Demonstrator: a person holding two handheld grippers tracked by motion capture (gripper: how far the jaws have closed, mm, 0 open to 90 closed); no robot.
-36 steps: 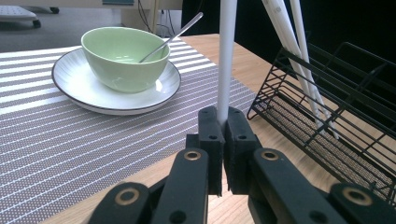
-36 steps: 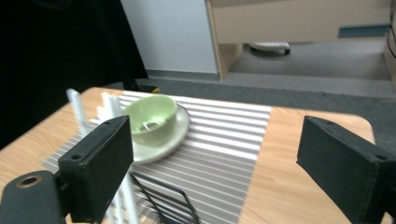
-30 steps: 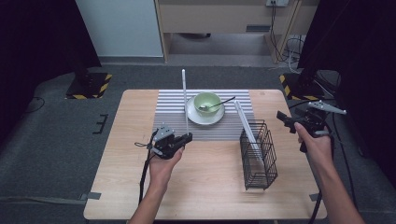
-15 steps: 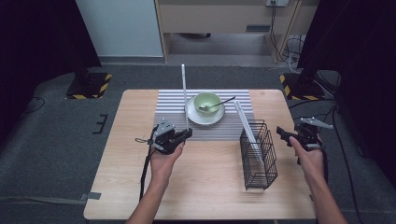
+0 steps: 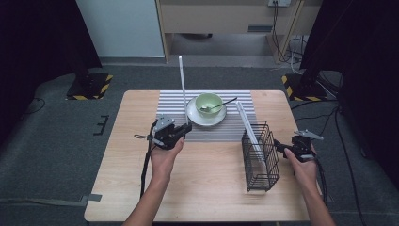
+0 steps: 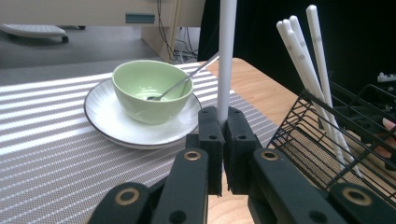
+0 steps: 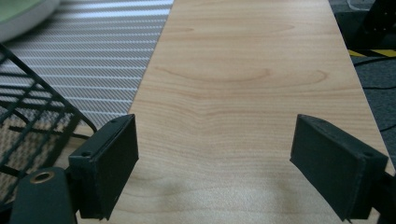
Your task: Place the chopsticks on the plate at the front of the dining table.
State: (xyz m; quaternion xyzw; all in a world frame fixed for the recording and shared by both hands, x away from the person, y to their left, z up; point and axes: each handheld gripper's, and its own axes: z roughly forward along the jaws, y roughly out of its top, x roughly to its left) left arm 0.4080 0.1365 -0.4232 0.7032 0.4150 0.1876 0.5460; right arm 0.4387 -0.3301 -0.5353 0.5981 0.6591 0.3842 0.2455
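Note:
My left gripper (image 5: 181,131) is shut on the lower end of a long white stick (image 5: 182,89) that stands nearly upright over the striped mat. In the left gripper view the jaws (image 6: 224,120) pinch that stick (image 6: 226,56) in front of a green bowl (image 6: 152,91). A black wire basket (image 5: 260,155) at the right holds several more white sticks (image 5: 249,127), which lean to the left. My right gripper (image 5: 283,149) is low beside the basket's right wall. In its own view it (image 7: 215,154) is open over bare wood, with nothing between the pads.
The green bowl (image 5: 209,102) with a spoon (image 5: 222,104) sits on a white plate (image 5: 194,116) on the grey striped mat (image 5: 169,108) at the far middle. The wooden table (image 5: 207,188) has bare wood near the front. Its right edge (image 5: 308,188) runs close by my right hand.
My right hand has come down from above the table's right edge to table level beside the basket. The left hand and its stick have stayed put.

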